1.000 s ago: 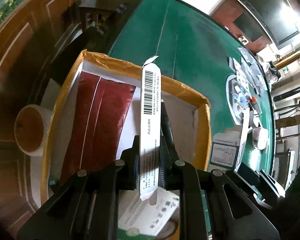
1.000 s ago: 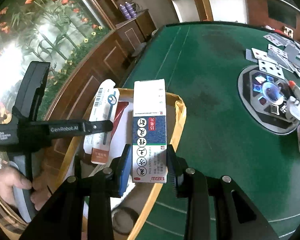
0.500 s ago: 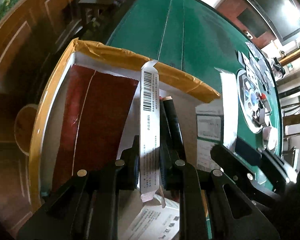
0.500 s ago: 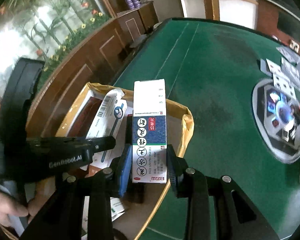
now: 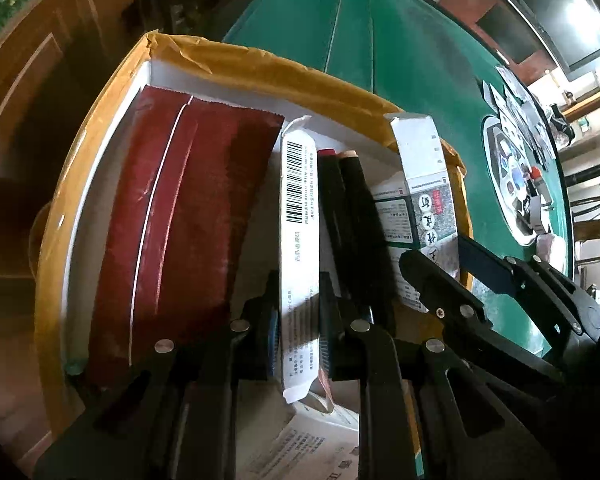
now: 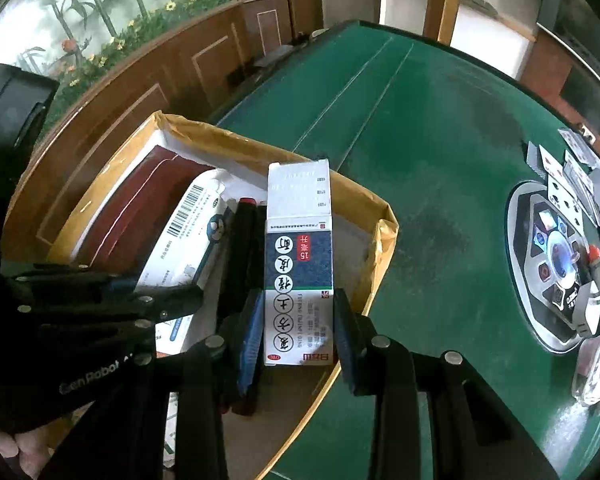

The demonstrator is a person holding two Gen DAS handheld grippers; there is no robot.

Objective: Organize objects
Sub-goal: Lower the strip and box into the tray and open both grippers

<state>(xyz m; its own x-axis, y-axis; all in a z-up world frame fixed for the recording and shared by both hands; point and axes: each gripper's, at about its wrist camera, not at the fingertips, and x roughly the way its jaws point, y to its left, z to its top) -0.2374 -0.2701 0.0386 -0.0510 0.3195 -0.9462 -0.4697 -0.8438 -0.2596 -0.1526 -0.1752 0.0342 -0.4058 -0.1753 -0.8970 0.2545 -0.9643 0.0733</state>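
Box (image 5: 260, 76) w/ 2 black pens (image 5: 348, 216), 1 red pouch (image 5: 180, 216) (each gripper clamping 1 pack).

Daylight: floods in from the window (image 6: 100, 12) at upper left, washed out there | Glare: pale sheen on the green table felt (image 6: 440, 152) | Shadow: box interior (image 5: 260, 240) dim, wood panelling dark | Lens: strong fisheye bend, black corners | Focus: sharp centre, soft edges
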